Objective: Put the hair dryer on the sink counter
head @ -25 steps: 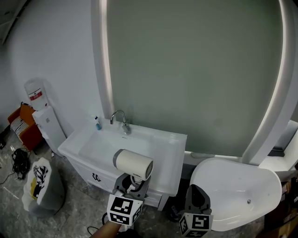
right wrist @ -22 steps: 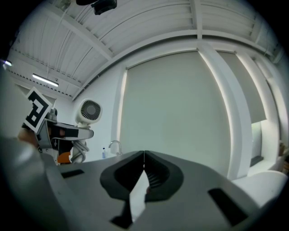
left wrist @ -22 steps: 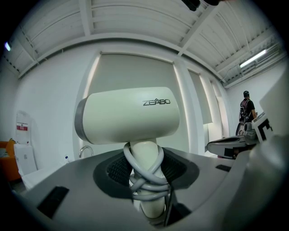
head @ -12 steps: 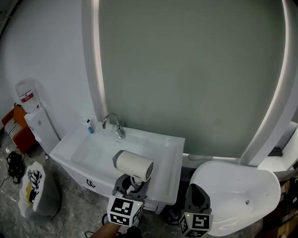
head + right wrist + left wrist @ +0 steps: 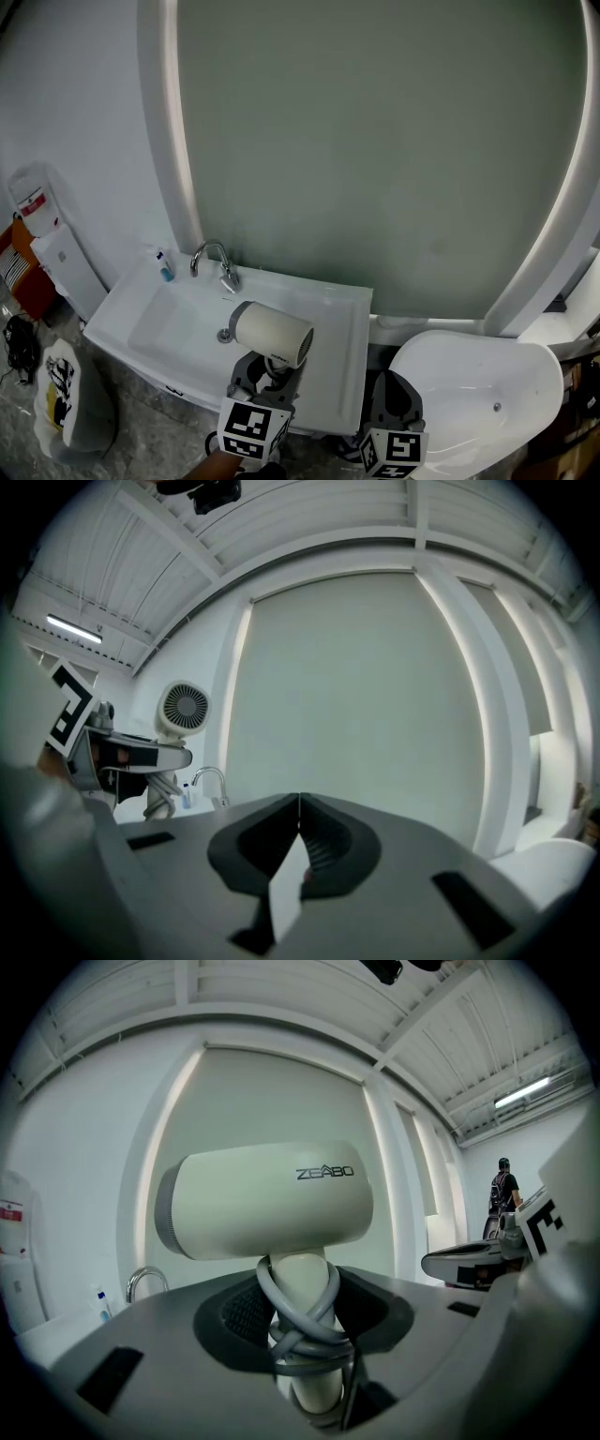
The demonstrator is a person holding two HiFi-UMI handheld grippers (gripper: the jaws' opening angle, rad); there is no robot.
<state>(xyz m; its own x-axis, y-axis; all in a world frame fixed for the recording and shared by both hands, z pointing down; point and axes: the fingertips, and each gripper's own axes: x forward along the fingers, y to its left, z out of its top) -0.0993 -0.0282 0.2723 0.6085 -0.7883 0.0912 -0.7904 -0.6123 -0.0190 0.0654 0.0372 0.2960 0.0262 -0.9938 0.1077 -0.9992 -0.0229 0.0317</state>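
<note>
The left tool [image 5: 267,367] grips the handle of the cream cylindrical plastic hair dryer [image 5: 272,334], its barrel just above the jaws, over the white sink bench [image 5: 342,314]. The right tool [image 5: 398,401] is closed, empty.

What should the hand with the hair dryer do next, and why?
Probably lower the left gripper toward the flat right side of the white sink counter. It clamps the cream plastic hair dryer by its handle, held above the counter, not yet resting there.
</note>
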